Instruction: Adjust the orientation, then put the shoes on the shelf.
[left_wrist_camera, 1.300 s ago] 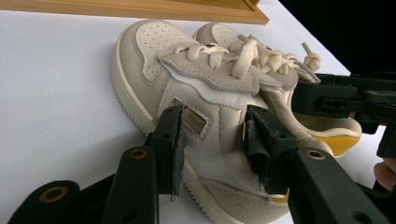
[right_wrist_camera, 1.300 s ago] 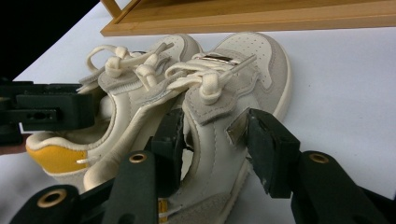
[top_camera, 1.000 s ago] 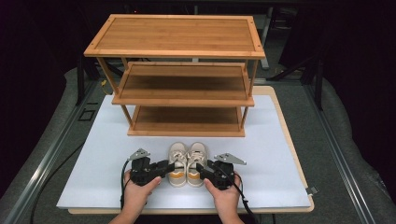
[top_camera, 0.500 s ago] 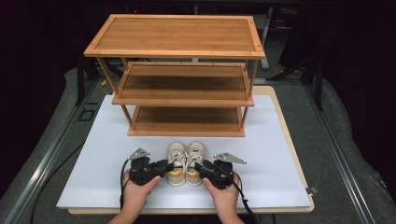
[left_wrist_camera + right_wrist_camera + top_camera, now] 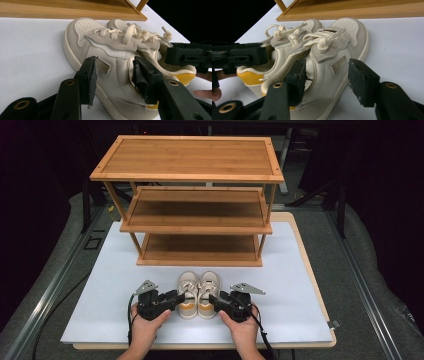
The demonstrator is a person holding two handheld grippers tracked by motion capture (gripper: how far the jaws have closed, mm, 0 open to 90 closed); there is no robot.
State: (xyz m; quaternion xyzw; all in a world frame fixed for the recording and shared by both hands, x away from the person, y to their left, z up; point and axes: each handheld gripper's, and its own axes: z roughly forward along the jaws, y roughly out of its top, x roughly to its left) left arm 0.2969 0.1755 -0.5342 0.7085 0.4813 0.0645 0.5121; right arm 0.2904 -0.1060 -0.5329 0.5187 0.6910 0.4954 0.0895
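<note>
From where I stand, the person has a claw in each hand, both low at the near edge of the desk [image 5: 300,285], working on a small pair of cream shoes with yellow heels.

Nearest, the left claw [image 5: 174,300] straddles the outer wall of the left shoe [image 5: 188,295]: in the left gripper view one jaw stands outside the shoe's side and the other reaches into the ankle opening. The jaws have just been opening a little, with the shoe's side wall between them; the pads look to sit against it loosely, not pressing. The right claw [image 5: 214,300] mirrors this on the right shoe [image 5: 207,293], one jaw down inside the collar, the other standing clear of the outer side, so it is apart too; its jaws have likewise just widened.

To do this well, I'd say each claw should close evenly on the stiff side panel near the heel, not on the laces or tongue, which would slip. Both should grip before lifting, so the pair rises level and stays together.

Beyond the claws, straight ahead past the toes, stands the wooden shoe rack [image 5: 200,227] with three bare shelves; the lowest shelf is the closest landing spot.
</note>
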